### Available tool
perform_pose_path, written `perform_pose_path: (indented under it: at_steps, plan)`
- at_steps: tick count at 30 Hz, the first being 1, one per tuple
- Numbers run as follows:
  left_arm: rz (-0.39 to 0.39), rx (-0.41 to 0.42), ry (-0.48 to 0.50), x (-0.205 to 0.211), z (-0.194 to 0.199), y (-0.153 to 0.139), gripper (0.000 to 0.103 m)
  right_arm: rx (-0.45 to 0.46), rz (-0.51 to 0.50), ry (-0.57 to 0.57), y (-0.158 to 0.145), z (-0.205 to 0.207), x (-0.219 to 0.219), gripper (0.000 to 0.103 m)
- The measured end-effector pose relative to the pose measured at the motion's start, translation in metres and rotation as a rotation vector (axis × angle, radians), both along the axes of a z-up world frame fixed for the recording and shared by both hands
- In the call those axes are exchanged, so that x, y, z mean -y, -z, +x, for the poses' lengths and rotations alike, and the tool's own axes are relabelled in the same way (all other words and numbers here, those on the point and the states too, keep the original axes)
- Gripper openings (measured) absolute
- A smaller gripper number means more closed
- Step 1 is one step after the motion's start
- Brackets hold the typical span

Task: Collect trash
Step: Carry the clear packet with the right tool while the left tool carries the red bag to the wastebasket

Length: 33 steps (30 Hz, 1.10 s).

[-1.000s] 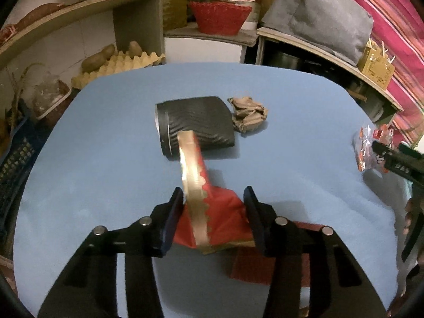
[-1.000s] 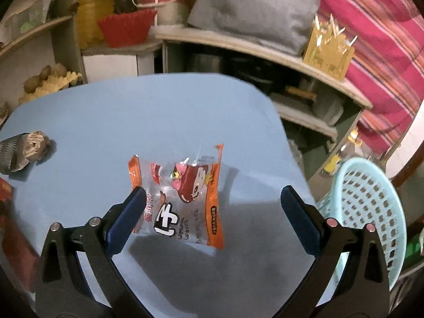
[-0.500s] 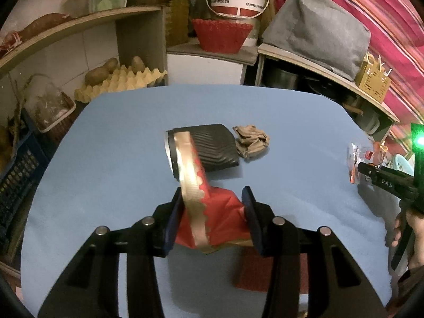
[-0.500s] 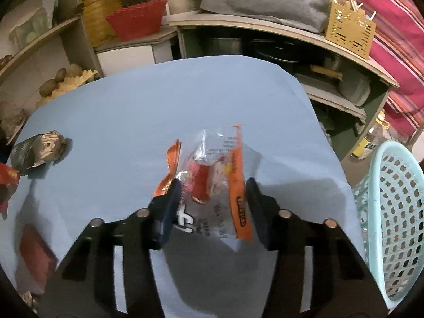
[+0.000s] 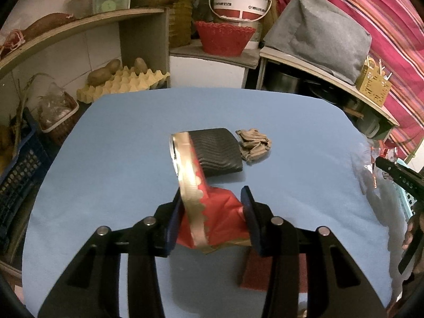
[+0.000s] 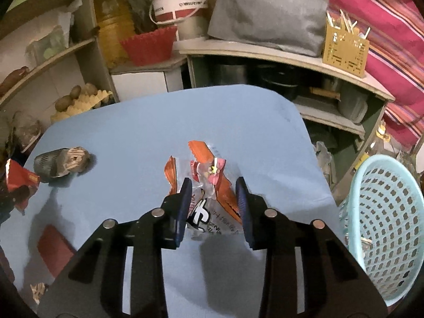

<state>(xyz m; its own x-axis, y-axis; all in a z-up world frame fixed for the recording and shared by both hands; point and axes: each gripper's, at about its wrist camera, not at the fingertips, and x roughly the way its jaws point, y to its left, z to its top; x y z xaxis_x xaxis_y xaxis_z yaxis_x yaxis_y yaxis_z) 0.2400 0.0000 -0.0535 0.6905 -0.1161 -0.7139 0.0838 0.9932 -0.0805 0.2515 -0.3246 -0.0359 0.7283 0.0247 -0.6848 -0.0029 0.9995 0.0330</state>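
Left tool (image 5: 210,212): clenched on red-and-gold wrapper (image 5: 212,220), raised over the blue bench (image 5: 119,159)
Right tool (image 6: 213,206): jaws just closed, gripping clear orange snack bag (image 6: 209,185) (crumpled between pads)
Basket (image 6: 384,225): pale blue, beside bench's right edge

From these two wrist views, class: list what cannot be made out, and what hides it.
- Left wrist view: cup mouth, hidden by red wrapper.
- Left wrist view: red card, partly behind the left gripper.
- Right wrist view: snack bag print, crumpled in the right gripper.
- Right wrist view: basket, cut by the edge.
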Motion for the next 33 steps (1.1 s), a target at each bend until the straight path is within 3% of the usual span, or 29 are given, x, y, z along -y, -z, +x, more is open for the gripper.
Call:
perform_pose_path:
  at_steps: [33]
  plan:
    - [0.001,0.040,0.009,-0.011,-0.014,-0.020,0.040,0.050,-0.018,-0.060,-0.015,-0.032,-0.001,0.034]
